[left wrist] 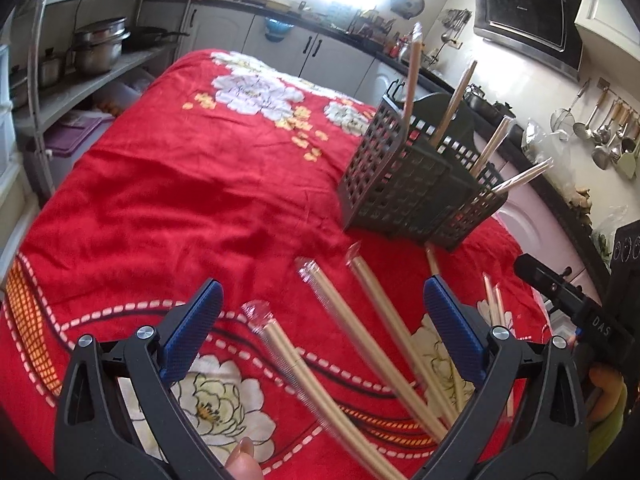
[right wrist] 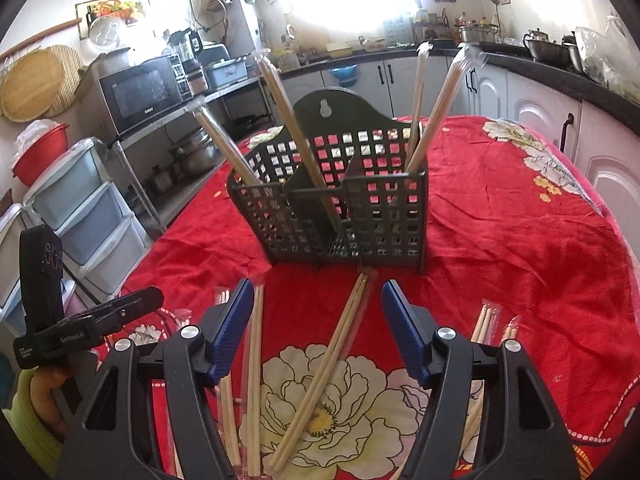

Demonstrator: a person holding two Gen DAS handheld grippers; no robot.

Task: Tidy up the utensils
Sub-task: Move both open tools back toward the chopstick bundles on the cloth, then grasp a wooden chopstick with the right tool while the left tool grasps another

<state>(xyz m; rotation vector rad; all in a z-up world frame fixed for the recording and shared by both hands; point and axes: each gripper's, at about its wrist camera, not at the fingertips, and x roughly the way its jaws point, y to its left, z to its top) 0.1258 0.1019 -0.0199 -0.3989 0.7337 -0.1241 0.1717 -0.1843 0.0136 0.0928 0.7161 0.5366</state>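
A dark lattice utensil holder [left wrist: 412, 188] stands on the red flowered tablecloth [left wrist: 180, 184], with several wrapped chopstick pairs [left wrist: 414, 68] leaning in its compartments. It is also in the right wrist view [right wrist: 340, 208]. More wrapped chopstick pairs [left wrist: 352, 320] lie on the cloth below my left gripper [left wrist: 322, 312], which is open and empty above them. My right gripper [right wrist: 318, 316] is open and empty above a chopstick pair [right wrist: 324, 376] lying in front of the holder. Other pairs [right wrist: 254, 364] lie beside its fingers.
The other gripper shows at the right edge of the left wrist view [left wrist: 568, 296] and at the left of the right wrist view [right wrist: 84, 320]. Shelves with pots [left wrist: 96, 48] and a microwave [right wrist: 140, 90] stand beside the table. Kitchen counters [right wrist: 540, 80] run behind.
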